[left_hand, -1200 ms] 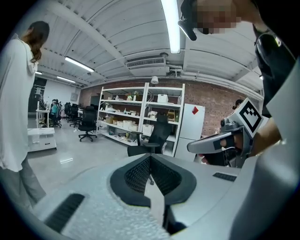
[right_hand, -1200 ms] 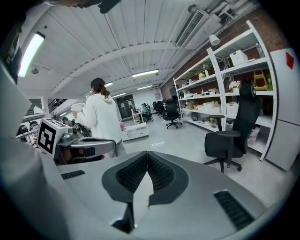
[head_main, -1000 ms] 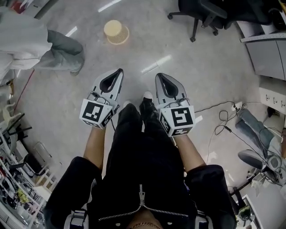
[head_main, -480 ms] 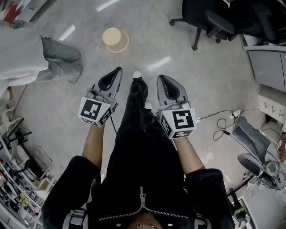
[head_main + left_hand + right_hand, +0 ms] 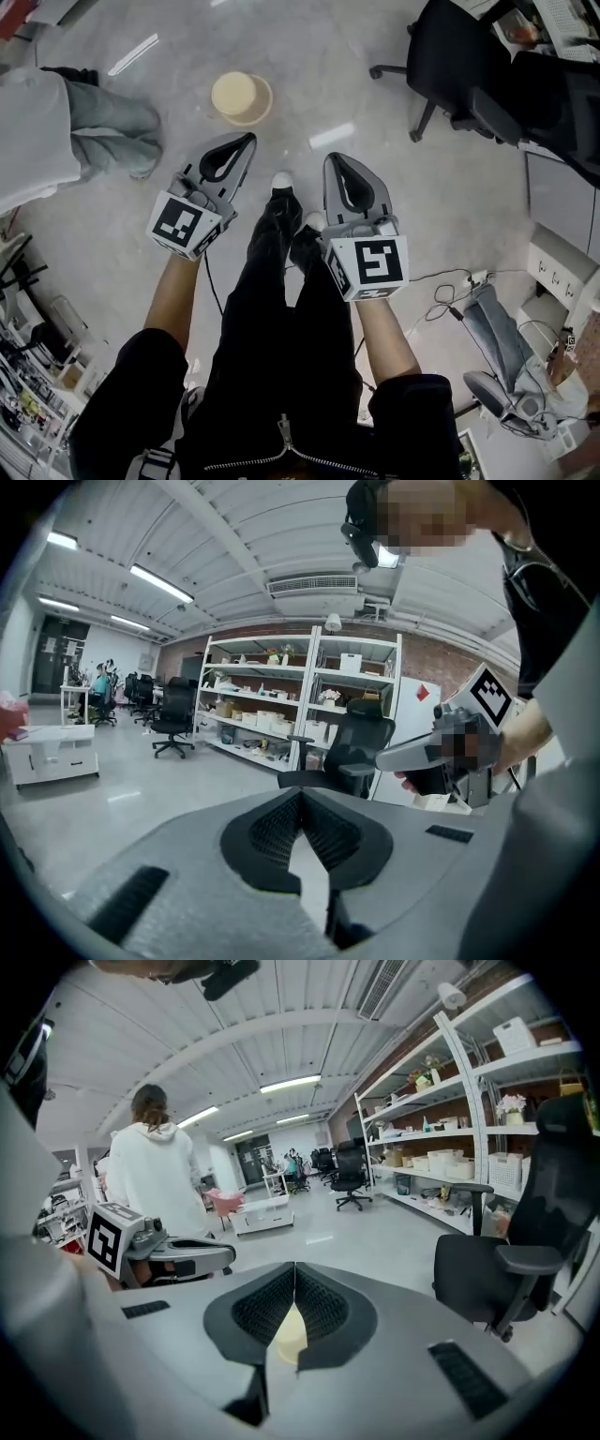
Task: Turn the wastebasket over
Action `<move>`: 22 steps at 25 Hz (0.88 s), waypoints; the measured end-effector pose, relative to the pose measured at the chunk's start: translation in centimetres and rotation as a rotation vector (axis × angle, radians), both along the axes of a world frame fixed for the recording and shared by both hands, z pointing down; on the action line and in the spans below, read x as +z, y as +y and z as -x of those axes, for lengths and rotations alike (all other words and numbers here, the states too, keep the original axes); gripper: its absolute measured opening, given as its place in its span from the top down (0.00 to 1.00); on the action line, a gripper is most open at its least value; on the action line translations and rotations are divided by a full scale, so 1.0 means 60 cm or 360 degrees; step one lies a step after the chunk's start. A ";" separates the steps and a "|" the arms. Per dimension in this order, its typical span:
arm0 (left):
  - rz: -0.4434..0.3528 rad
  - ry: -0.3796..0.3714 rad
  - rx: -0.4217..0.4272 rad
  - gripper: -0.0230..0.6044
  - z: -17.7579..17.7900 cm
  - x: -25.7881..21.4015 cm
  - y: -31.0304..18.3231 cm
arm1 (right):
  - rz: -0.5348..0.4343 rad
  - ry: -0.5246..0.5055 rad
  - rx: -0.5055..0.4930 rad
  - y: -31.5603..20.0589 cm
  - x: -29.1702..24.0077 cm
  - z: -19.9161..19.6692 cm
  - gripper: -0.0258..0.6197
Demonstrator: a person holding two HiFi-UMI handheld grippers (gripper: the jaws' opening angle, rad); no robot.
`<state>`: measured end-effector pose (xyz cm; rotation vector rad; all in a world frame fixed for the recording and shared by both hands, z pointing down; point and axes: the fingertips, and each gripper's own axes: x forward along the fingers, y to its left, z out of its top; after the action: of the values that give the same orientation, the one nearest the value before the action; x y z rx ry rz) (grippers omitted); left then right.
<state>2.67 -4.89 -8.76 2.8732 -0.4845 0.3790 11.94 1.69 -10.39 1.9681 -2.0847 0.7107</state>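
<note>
Left gripper (image 5: 247,141) and right gripper (image 5: 335,158) are pressed together, empty — meeting the wastebasket (image 5: 241,97) unopened could merely shove it away.

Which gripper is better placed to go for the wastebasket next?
Left, probably: the left gripper sits nearer the wastebasket on the floor ahead; the right gripper is farther aside. Both are shut, empty.

Head-camera wearer in a black jacket (image 5: 131,394), silver zip (image 5: 281,436) at six o'clock, black trousers (image 5: 272,309), white-toed black shoes (image 5: 281,180). Grey left gripper (image 5: 247,139) at eleven o'clock and right gripper (image 5: 335,157) at one bear black-and-white marker cubes (image 5: 180,225) and ribbed black pads (image 5: 264,1309).
</note>
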 end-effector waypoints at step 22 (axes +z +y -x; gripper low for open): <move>-0.0164 -0.0041 -0.0418 0.96 0.081 0.771 -0.147 | -0.0176 0.0094 -0.0450 -0.212 0.773 0.053 0.94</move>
<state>-2.20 -13.69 37.50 2.8520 -0.8979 0.3559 8.78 -11.03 36.00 1.6713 -2.3447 0.4856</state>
